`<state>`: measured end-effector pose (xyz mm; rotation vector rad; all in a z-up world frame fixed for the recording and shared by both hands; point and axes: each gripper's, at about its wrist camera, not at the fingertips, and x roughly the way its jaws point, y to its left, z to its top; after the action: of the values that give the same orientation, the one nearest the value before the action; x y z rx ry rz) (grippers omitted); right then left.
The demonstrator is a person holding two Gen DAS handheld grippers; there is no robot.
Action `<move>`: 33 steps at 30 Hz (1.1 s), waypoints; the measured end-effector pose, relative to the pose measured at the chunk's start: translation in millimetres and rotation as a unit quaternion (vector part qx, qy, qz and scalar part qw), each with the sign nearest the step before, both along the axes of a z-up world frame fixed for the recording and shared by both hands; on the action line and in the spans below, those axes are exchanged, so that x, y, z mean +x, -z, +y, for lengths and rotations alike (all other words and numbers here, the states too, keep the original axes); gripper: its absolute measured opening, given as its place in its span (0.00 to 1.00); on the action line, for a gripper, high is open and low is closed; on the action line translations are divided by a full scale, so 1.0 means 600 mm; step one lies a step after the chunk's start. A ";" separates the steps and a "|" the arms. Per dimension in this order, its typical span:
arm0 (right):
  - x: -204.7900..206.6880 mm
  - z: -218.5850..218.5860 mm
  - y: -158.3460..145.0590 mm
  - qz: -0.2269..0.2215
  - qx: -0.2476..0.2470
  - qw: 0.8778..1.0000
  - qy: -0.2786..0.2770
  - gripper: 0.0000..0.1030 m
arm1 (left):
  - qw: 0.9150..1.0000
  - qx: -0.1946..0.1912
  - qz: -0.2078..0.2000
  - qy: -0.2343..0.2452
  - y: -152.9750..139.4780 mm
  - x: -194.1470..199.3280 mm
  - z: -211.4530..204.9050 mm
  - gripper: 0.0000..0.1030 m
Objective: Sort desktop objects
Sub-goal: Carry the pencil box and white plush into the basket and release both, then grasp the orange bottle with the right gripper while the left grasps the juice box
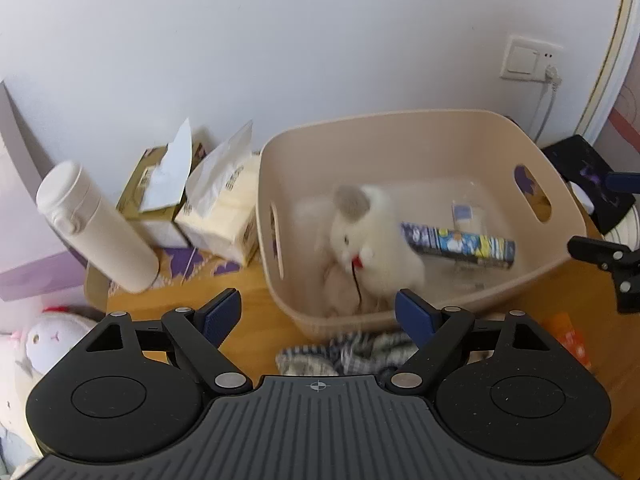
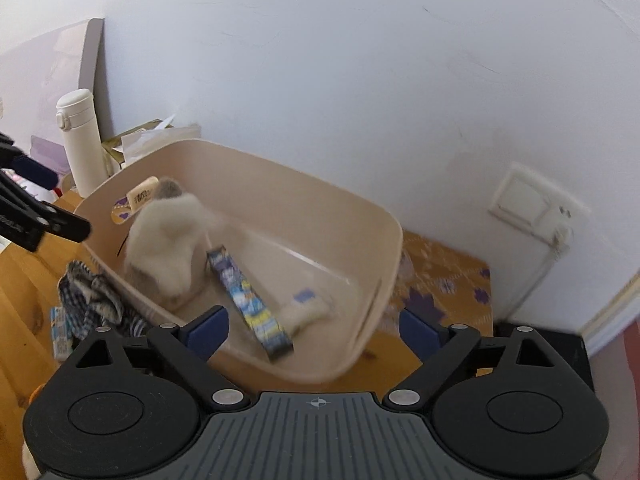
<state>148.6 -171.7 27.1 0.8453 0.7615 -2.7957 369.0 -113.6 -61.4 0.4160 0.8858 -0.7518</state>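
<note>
In the beige basket (image 1: 472,136) on the wooden worktop (image 1: 248,284) a white plush toy (image 1: 368,240) sits blurred at the near left end, head up and leaning left, while a long blue box (image 1: 460,245) lies flat beside it, its long axis running left to right toward the right handle slot, and a small white packet (image 1: 466,216) lies behind it. A checked cloth (image 1: 344,352) (crumpled) lies on the worktop just in front of the basket. The left gripper (image 1: 318,312) and right gripper (image 2: 314,330) both hover with jaws spread wide, holding nothing
</note>
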 end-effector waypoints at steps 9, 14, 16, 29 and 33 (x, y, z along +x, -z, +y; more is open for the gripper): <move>0.056 0.046 0.034 -0.025 -0.002 0.999 0.047 1.00 | 0.999 0.019 0.039 0.001 0.036 -0.021 0.072 0.83; 0.069 0.068 0.068 -0.054 0.009 0.996 0.069 1.00 | 0.997 0.046 0.061 0.014 0.073 -0.040 0.087 0.83; 0.072 0.077 0.081 -0.069 0.011 0.995 0.078 1.00 | 0.996 0.050 0.070 0.016 0.087 -0.048 0.090 0.83; 0.054 0.085 0.149 -0.139 0.016 0.987 0.079 1.00 | 0.993 0.065 0.092 0.016 0.146 -0.052 0.081 0.83; 0.047 0.078 0.162 -0.153 0.014 0.985 0.074 1.00 | 0.993 0.065 0.101 0.019 0.162 -0.045 0.076 0.83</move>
<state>176.6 -125.0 -70.4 1.3491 0.7126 -2.6842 341.9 -68.0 -158.5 0.4795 1.1232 -0.7823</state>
